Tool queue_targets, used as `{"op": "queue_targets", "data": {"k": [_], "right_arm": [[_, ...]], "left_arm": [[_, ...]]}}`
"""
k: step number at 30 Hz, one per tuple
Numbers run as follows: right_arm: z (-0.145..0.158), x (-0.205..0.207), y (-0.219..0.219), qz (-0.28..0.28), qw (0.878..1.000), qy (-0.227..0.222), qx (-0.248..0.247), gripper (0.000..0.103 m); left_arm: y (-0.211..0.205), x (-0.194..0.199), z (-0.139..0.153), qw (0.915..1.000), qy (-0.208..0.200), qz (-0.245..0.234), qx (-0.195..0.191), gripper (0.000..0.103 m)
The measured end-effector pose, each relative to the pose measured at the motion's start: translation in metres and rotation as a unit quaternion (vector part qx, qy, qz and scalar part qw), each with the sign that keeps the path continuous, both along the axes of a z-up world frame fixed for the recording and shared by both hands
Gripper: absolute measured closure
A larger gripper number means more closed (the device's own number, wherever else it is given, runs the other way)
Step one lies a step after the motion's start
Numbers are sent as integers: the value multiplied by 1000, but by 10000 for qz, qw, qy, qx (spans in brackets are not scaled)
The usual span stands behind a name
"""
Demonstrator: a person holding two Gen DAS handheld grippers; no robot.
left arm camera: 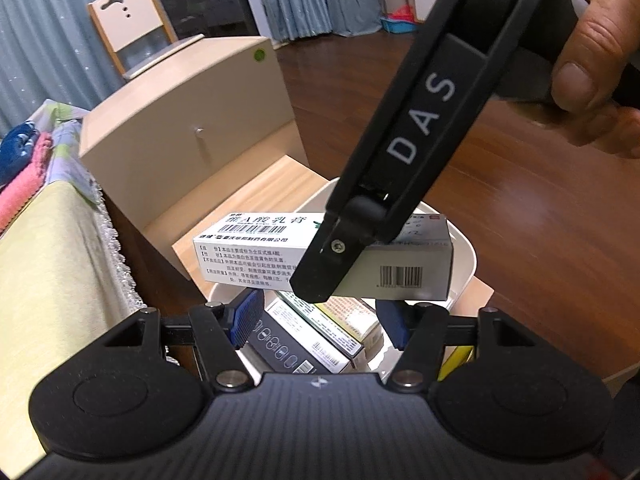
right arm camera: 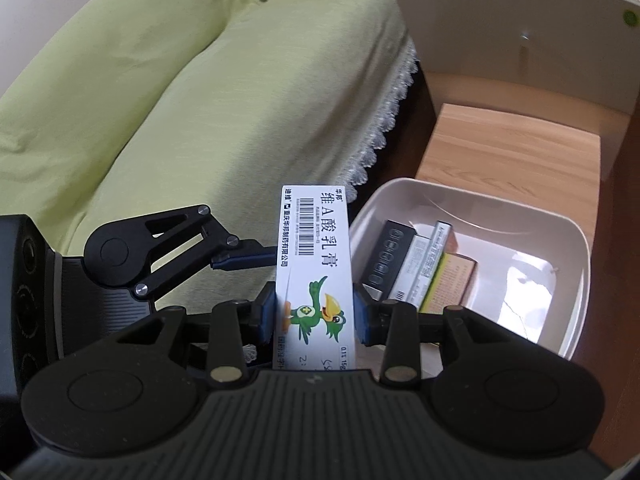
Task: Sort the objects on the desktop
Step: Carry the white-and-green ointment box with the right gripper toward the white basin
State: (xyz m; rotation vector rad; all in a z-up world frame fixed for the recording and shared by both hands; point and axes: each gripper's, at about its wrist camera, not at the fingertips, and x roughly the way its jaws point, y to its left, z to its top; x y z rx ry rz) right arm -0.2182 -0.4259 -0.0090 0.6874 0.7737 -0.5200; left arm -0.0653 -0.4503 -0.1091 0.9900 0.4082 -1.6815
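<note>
So: your right gripper point(right arm camera: 316, 316) pinches the ointment box point(right arm camera: 314, 264) above the bin point(right arm camera: 576, 280); several boxes point(right arm camera: 420, 264) already inside. Left gripper point(left arm camera: 320, 320) spread, empty. Drop remains.

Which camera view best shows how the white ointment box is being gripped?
The right wrist view: both blue pads of the right gripper press the white ointment box sides. In the left wrist view, the right gripper's body hides the contact.
</note>
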Motion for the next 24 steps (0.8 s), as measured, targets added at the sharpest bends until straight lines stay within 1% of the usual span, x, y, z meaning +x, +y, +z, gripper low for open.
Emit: {"op": "queue_targets", "data": {"k": [7, 12, 15, 19, 24], "right_arm": [[-20, -8, -9, -274, 9995, 139, 38, 69], [-29, -11, -15, -479, 9987, 196, 2, 69], [-34, -13, -17, -613, 9978, 244, -45, 69], [-47, -18, -21, -845, 9959, 319, -2, 69], [-66, -29, -25, -1178, 9921, 429, 41, 69]], "left_arm": [[-17, -2, -20, 9998, 22, 53, 167, 39], [-24, 1, -33, 9993, -58, 152, 344, 39], [-30, 4, -41, 9985, -148, 291, 434, 39], [-34, 10, -51, 9972, -129, 502, 542, 39], [-38, 13, -61, 9960, -111, 640, 620, 39]]}}
